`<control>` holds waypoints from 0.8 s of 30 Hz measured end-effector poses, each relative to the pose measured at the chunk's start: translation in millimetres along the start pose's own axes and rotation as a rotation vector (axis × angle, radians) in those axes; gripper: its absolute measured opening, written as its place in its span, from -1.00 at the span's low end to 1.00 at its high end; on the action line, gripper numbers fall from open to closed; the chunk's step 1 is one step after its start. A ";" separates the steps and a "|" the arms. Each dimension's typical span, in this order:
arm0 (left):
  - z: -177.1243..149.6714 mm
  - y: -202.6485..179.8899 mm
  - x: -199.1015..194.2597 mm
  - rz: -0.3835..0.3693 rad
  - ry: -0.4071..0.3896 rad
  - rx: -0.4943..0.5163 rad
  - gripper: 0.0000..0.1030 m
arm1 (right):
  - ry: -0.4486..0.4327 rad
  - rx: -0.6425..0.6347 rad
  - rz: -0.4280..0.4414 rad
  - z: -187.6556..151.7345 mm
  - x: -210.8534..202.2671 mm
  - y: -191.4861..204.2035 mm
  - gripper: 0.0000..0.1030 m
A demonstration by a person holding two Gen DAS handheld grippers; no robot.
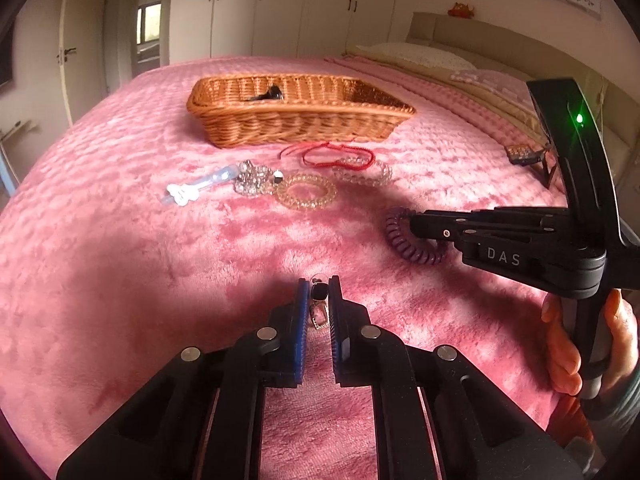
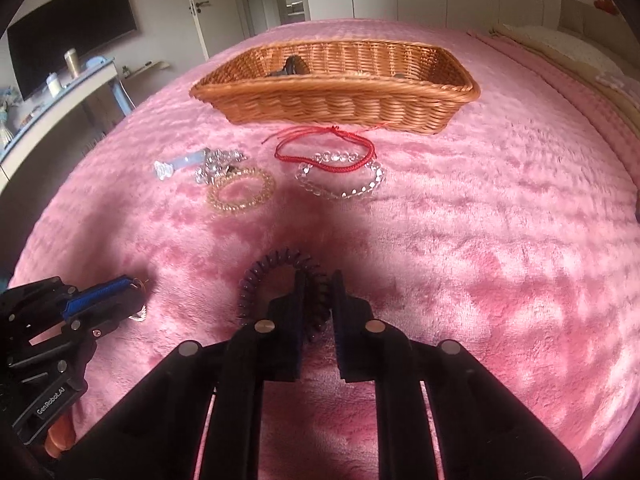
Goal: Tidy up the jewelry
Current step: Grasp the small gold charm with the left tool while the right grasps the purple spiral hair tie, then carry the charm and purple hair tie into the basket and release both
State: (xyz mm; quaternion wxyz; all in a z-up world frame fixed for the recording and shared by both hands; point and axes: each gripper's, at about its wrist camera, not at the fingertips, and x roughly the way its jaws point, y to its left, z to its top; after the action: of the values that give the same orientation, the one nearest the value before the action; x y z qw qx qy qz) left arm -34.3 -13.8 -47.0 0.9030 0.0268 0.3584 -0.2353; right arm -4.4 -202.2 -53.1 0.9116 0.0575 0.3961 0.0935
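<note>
My left gripper (image 1: 319,294) is shut on a small dark-stoned pendant (image 1: 319,293) with a thin chain, low on the pink bedspread. My right gripper (image 2: 318,292) is shut on a purple spiral hair tie (image 2: 276,266), which also shows in the left wrist view (image 1: 400,246). A wicker basket (image 1: 296,126) stands at the back with a dark item (image 1: 267,95) inside. In front of it lie a red cord bracelet (image 2: 324,150), a clear bead bracelet (image 2: 340,180), a gold spiral tie (image 2: 240,192), a crystal cluster (image 2: 218,164) and a clear clip (image 2: 176,164).
Pillows (image 1: 420,56) and a folded blanket lie at the bed's right side. A small dark box (image 1: 524,154) sits near the right edge. A desk with a monitor (image 2: 72,28) stands left of the bed.
</note>
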 end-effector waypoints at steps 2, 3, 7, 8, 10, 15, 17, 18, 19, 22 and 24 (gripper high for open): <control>2.8 1.9 -5.7 -0.013 -0.019 -0.014 -0.85 | -0.015 0.019 0.021 2.9 -7.0 -4.5 -0.81; 5.0 2.4 -9.0 -0.022 -0.032 -0.020 -0.85 | -0.025 0.025 0.028 4.9 -10.7 -5.9 -0.81; 17.6 2.3 -22.1 -0.040 -0.085 -0.024 -0.85 | -0.066 0.050 0.068 16.5 -28.1 -12.4 -0.81; 22.8 2.0 -26.1 -0.041 -0.103 -0.021 -0.85 | -0.072 0.058 0.079 18.7 -31.0 -13.6 -0.81; 30.0 1.8 -32.5 -0.048 -0.136 -0.015 -0.85 | -0.095 0.072 0.098 26.9 -39.2 -17.0 -0.81; 51.7 0.0 -43.2 -0.042 -0.203 0.021 -0.85 | -0.144 0.093 0.137 51.0 -53.0 -24.9 -0.81; 61.7 -0.8 -41.4 -0.029 -0.212 0.042 -0.85 | -0.160 0.095 0.141 62.9 -55.2 -28.1 -0.81; 66.5 -0.5 -40.3 -0.028 -0.217 0.051 -0.85 | -0.170 0.093 0.138 71.2 -55.0 -29.8 -0.81; 71.9 0.4 -38.4 -0.026 -0.221 0.058 -0.85 | -0.176 0.092 0.135 77.7 -53.7 -31.7 -0.81; 95.8 5.2 -29.5 -0.015 -0.234 0.075 -0.85 | -0.191 0.086 0.114 102.9 -47.5 -34.2 -0.81; 117.8 12.0 -21.1 -0.012 -0.249 0.070 -0.85 | -0.201 0.080 0.093 122.1 -39.7 -34.6 -0.81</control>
State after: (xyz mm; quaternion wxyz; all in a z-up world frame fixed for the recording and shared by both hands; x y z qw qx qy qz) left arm 32.5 -20.1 52.8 0.9377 0.0266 0.2352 -0.2544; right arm 62.9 -248.3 51.9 0.9383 0.1213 0.3032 0.1137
